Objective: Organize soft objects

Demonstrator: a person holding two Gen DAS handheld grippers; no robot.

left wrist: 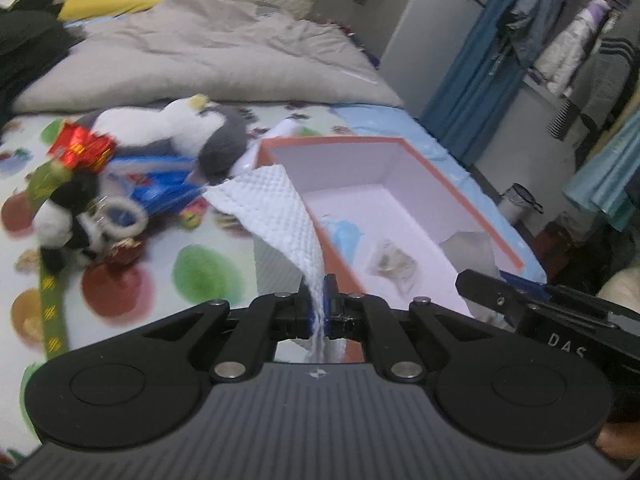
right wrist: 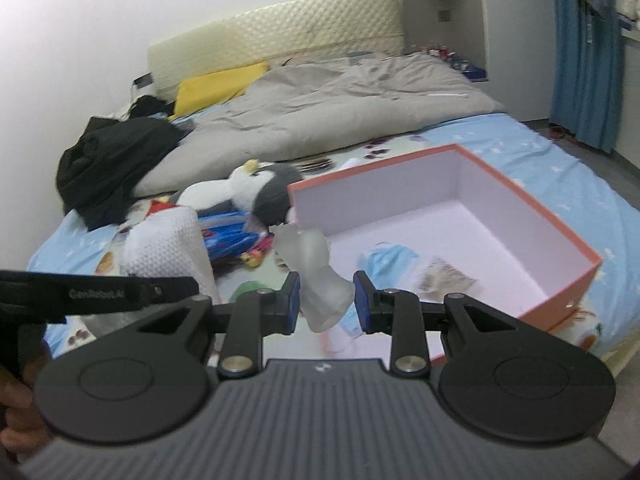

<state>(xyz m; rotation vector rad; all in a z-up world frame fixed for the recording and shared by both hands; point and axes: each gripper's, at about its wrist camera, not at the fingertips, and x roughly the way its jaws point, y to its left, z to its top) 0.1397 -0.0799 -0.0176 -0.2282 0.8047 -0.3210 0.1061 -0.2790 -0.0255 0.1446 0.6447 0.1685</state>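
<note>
On the bed [right wrist: 540, 148], plush toys crowd the box [right wrist: 520, 208] (left fingers pinch white foam wrap [left wrist: 276, 208], right clear plastic [right wrist: 320, 280]).

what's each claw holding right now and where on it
Left claw pinches the white textured cloth by its bunched end. Right claw grips a crumpled translucent plastic bag near its lower end.

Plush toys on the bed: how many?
2. Penguin lies behind the box's left corner; panda further left, seen only from the left wrist. Clutter may hide more.
</note>
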